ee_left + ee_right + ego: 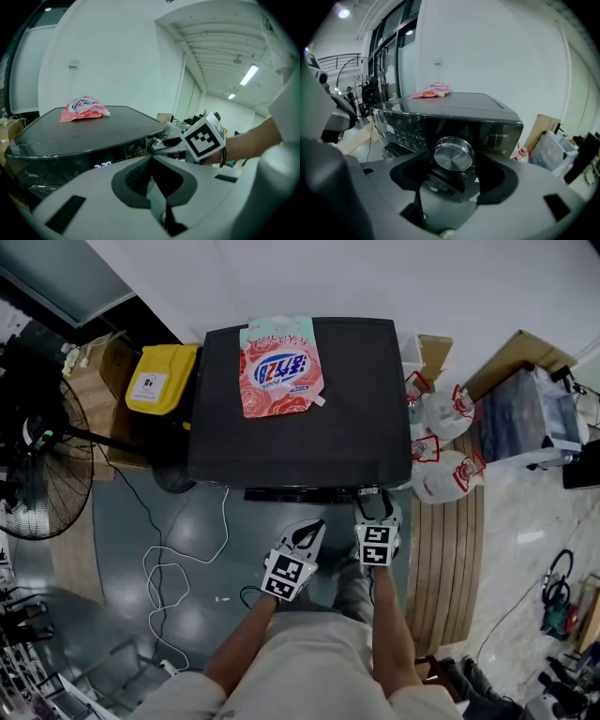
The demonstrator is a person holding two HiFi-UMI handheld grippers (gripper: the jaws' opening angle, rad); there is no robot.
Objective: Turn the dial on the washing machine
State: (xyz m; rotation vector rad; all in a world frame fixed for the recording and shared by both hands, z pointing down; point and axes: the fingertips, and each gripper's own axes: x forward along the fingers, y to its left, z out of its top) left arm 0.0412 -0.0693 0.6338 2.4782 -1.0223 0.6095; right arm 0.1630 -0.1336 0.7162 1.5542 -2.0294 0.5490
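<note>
Dial: we count one dial [453, 153], a round silver knob on the dark front panel of the washing machine [300, 427], towards the panel's right end.

Dial axis: it points straight out of the panel at us. The right gripper view looks almost directly along it, onto the flat face.

Right gripper [453, 171]: its jaws stand apart, one at 9 o'clock and one at 3 o'clock of the knob. A thin dark gap seems to show on each side, so we judge it not yet clamped.

Key relation: the knob lies at 12 o'clock from the right gripper's fingertips and between them. We think the next move needs only a squeeze and then a twist about that axis.

Left gripper [152, 161]: jaws are pressed together on nothing. In the head view it hangs at 8 o'clock of the right gripper, lower and further from the panel.

Nearer hand: the right one, clearly. From the left gripper the knob is off at 1 o'clock.

Grippers: two, each with one marker cube.

Machine: one.

On the lid: one pink detergent pouch [279, 367], towards 11 o'clock on the top and well away from the knob.

Panel: one small lit display [102, 165], at 9 o'clock of the knob.

Floor: one fan [33, 465] at 9 o'clock of the machine. A cluster of white bags [448, 451] sits at 3 o'clock; we cannot count them surely.
</note>
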